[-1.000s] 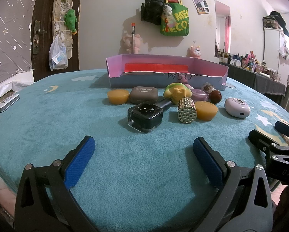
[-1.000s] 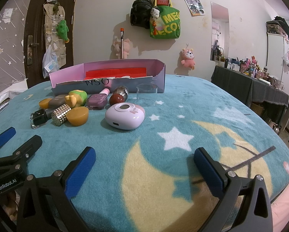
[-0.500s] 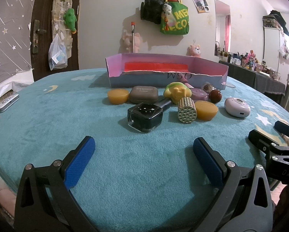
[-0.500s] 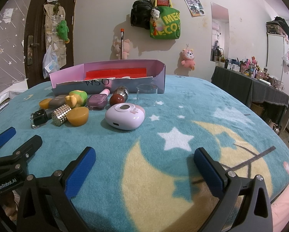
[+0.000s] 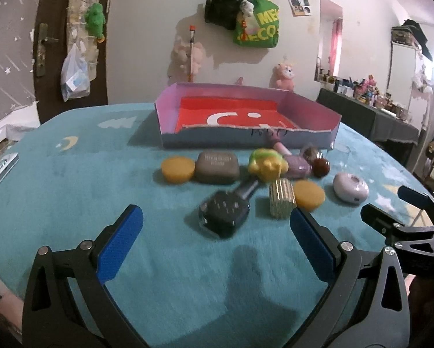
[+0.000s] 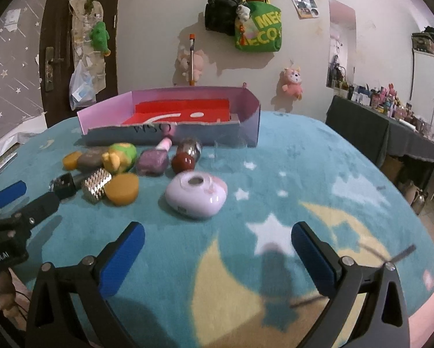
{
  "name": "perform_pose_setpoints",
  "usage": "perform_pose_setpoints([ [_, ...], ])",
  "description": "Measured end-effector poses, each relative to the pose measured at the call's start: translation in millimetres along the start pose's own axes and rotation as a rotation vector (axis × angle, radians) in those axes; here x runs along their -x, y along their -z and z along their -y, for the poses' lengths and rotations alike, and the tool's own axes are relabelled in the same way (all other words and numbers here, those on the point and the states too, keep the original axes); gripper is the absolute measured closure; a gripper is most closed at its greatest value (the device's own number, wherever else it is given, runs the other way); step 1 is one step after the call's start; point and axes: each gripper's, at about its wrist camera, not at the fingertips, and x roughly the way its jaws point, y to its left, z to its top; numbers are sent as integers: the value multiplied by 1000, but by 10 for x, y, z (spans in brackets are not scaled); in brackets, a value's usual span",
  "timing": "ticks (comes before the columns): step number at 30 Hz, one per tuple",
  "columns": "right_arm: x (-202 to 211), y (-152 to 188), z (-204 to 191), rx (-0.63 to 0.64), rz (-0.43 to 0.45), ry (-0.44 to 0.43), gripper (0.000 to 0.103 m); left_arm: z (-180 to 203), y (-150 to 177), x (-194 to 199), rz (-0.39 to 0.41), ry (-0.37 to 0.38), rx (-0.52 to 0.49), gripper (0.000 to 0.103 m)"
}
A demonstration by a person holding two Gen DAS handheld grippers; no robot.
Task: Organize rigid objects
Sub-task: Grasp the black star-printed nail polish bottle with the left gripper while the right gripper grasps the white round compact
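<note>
1. A shallow pink cardboard box (image 5: pixel 247 137) with a red lining sat on a teal blanket (image 5: pixel 72 191) printed with stars and a moon; nothing could be made out inside it in either wrist view.
2. A cluster of small rigid objects lay on the blanket just in front of the box's torn near wall: an amber puck (image 5: pixel 178 169), a grey-brown case (image 5: pixel 217 167), a yellow-and-green toy figure (image 5: pixel 268 164), a purple bottle (image 5: pixel 296 166) and a dark red ball (image 5: pixel 321 166).
3. Closer to the cameras lay a black square bottle (image 5: pixel 224 213) on its side, a studded gold cylinder (image 5: pixel 281 198) and a second amber puck (image 5: pixel 308 195), the cylinder and puck touching.
4. A lilac rounded case (image 6: pixel 196 195) rested apart from the cluster, to its right.
5. A clear glass (image 6: pixel 227 152), hard to make out, stood by the box's right corner.
6. A silver tin (image 5: pixel 1 168) lay well apart at the blanket's left edge.
7. The left gripper (image 5: pixel 216 240) hovered with jaws spread wide, holding nothing; the black bottle lay just beyond its fingertips.
8. The right gripper (image 6: pixel 218 249) was likewise wide open and empty above the moon print, the lilac case just ahead.
</note>
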Motion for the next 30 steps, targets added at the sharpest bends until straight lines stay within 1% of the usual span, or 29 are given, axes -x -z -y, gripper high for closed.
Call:
perform_pose_setpoints([
  [4,-58,-146,10,3,-25,-7,0,-89,-188,-34,-25,31,-19,0],
  [8,-176,-272,18,-1,-78,-20,0,-164,-346,-142,-75,86,-64,0],
  [10,-226,-307,21,-3,-102,-33,1,-176,-372,-195,-98,101,-86,1],
  [13,-327,-345,26,-11,-144,-33,4,-178,-399,-282,-132,116,-128,10],
  [14,-363,-353,32,-15,-159,-33,7,-175,-406,-318,-150,130,-144,12],
  [16,-440,-360,53,-32,-192,-46,10,-171,-398,-363,-178,153,-160,15],
  [17,-464,-361,60,-40,-203,-55,11,-160,-392,-384,-192,168,-172,21],
  [18,-491,-359,63,-44,-214,-62,13,-152,-388,-398,-201,183,-177,24],
  [20,-530,-347,49,-39,-231,-66,17,-121,-376,-447,-229,204,-191,24],
  [22,-554,-344,37,-33,-243,-74,19,-89,-365,-487,-242,209,-209,35],
  [23,-559,-345,24,-26,-245,-73,20,-66,-352,-530,-260,216,-221,47],
  [24,-566,-346,12,-17,-247,-72,24,-51,-343,-566,-276,224,-223,55],
  [25,-569,-349,2,-8,-249,-73,25,-41,-334,-601,-294,240,-222,60],
  [26,-571,-348,-7,-1,-248,-77,28,-31,-322,-625,-312,271,-211,67],
  [27,-566,-347,-14,3,-246,-82,36,-20,-322,-620,-306,264,-211,67],
  [28,-557,-349,-25,10,-241,-92,42,3,-321,-616,-304,256,-219,67],
  [29,-543,-349,-37,19,-239,-98,44,22,-323,-615,-300,249,-227,67],
  [30,-540,-353,-45,25,-240,-97,44,26,-327,-604,-295,245,-226,67],
])
